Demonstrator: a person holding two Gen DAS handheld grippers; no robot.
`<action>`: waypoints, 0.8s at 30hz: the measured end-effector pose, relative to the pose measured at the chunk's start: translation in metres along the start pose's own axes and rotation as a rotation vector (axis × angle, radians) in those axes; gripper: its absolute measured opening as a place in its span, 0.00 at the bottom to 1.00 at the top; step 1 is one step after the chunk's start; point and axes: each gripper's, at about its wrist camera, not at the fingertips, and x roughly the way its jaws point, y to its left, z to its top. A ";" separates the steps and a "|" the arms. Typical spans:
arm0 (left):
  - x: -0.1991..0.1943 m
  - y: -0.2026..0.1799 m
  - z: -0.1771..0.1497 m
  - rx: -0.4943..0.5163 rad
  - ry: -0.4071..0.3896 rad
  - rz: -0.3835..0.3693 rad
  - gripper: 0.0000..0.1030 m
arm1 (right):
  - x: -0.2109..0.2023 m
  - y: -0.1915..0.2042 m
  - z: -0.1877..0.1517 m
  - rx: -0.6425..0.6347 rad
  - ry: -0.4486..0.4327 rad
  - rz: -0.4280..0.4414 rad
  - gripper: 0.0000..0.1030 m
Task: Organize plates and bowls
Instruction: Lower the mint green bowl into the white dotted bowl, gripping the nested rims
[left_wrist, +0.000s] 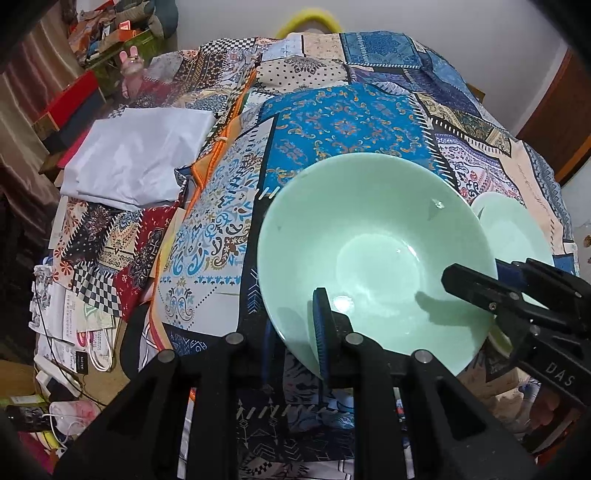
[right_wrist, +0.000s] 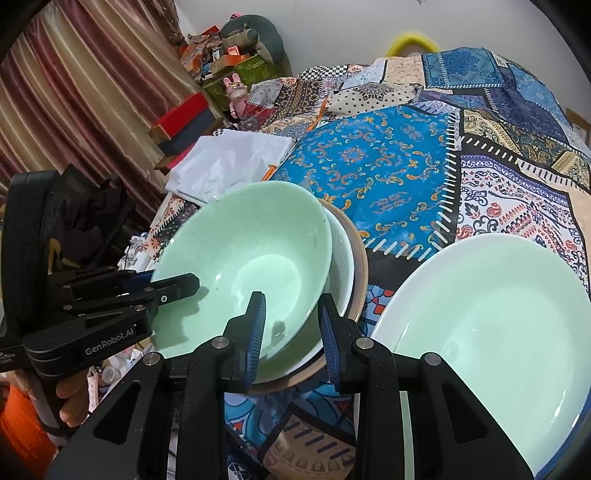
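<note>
Both grippers are pinching one tilted green bowl by its rim above the stacked bowls. The left gripper is clamping at nine o'clock; the right gripper is straddling the six o'clock edge, fingers part-open, contact unclear. A green plate is lying at three o'clock on the patchwork surface.

A pale green bowl sits left of centre in the right wrist view, glossy and empty, tilted with its opening turned toward the lower left. It is nested in a second, whiter bowl, whose rim shows as a crescent along its right side, and that one rests in what looks like a tan-rimmed dish, mostly hidden. At the lower right lies a wide pale green plate, empty and flat on the patchwork cloth, apart from the stack. In the left wrist view the green bowl fills the lower middle, the plate peeking out behind its right edge.
</note>
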 end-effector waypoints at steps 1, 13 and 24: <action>0.000 0.001 0.000 -0.003 0.000 0.001 0.19 | -0.002 0.000 0.001 -0.006 -0.009 -0.013 0.27; -0.008 0.008 0.000 -0.035 -0.004 -0.050 0.19 | -0.018 -0.004 0.006 -0.059 -0.049 -0.070 0.29; 0.000 0.020 -0.005 -0.057 0.014 -0.087 0.33 | -0.007 -0.023 0.011 -0.031 -0.009 -0.079 0.30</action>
